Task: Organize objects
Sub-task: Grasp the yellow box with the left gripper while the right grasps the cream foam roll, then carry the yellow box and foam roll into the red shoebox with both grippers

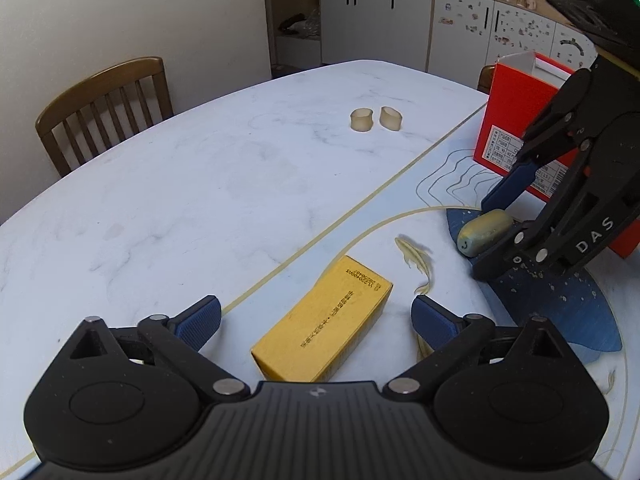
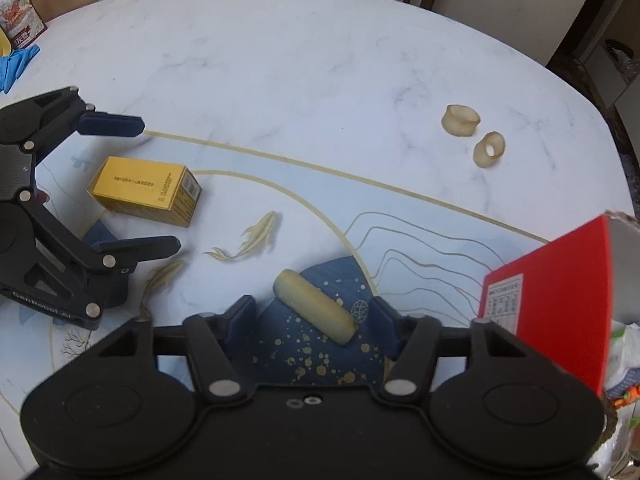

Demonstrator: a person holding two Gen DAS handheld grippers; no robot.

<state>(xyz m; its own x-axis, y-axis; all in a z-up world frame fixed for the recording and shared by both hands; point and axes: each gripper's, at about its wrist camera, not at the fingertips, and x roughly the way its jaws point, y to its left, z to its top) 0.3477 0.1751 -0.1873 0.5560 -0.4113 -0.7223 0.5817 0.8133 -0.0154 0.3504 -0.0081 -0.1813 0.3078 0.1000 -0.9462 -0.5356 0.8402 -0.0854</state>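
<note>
Straddling a smooth yellow cardboard box (image 1: 324,320) on the marble table (image 1: 200,184), the left gripper (image 1: 316,322) gapes wide; the right gripper (image 2: 310,316), half-spread, flanks a rounded yellowish bar (image 2: 316,306), untouched.

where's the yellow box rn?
Yellow box lies flat on the table between the open left gripper's fingers, left of the pale cylinder.

Both views sit low over the table (image 1: 168,184), each looking forward and down along its own fingers. The left wrist view faces the cabinets (image 1: 376,20) at upper right; the right wrist view looks steeply down, close in. Shared ground — the yellow box (image 1: 324,320) (image 2: 146,190), two rings (image 1: 375,119) (image 2: 474,132), red box (image 1: 520,120) (image 2: 560,296).
</note>
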